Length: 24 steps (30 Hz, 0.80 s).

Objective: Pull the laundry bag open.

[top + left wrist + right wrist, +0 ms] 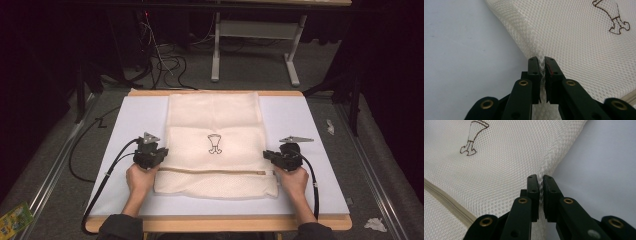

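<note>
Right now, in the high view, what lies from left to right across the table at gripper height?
Cable → left gripper → mesh bag with its drawn emblem → right gripper → bare white mat.

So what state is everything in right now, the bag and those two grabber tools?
Mesh bag: lying on the white mat, folded over, zipper closed along the near side.
Left gripper: shut on the mesh bag's left edge.
Right gripper: shut on the mesh bag's right edge.
</note>
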Available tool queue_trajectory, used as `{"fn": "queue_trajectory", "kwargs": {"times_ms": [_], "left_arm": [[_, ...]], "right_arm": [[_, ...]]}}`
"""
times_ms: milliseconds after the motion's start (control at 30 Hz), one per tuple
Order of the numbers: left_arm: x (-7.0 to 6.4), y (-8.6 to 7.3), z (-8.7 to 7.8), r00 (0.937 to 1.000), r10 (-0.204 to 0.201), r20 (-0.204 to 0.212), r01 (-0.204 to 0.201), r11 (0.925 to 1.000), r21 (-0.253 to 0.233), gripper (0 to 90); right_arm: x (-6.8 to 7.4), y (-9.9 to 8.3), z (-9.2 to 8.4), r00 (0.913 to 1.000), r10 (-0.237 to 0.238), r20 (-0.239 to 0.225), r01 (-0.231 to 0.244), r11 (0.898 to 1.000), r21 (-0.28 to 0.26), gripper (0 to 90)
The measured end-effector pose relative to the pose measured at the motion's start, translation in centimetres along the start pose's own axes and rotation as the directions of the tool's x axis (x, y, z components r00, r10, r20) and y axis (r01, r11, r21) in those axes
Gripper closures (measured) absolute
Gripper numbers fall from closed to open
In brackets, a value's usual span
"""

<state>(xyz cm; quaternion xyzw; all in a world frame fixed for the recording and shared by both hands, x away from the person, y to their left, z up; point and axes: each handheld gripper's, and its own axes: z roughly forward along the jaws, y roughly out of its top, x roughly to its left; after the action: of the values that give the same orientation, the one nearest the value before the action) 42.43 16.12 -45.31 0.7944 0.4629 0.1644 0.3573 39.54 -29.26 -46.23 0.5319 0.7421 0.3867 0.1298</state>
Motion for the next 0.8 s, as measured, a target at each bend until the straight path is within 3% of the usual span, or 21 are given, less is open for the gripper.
{"fn": "queue_trajectory", "kwargs": {"times_ms": [800], "left_arm": [[-0.43,-0.78,-0.09,0.9993,0.022,-0.031,-0.022,0.9997,-0.006,80.5]], "right_arm": [[0.28,-0.44,0.04,0.9993,-0.025,0.027,0.025,1.0,0.01,80.8]]}}
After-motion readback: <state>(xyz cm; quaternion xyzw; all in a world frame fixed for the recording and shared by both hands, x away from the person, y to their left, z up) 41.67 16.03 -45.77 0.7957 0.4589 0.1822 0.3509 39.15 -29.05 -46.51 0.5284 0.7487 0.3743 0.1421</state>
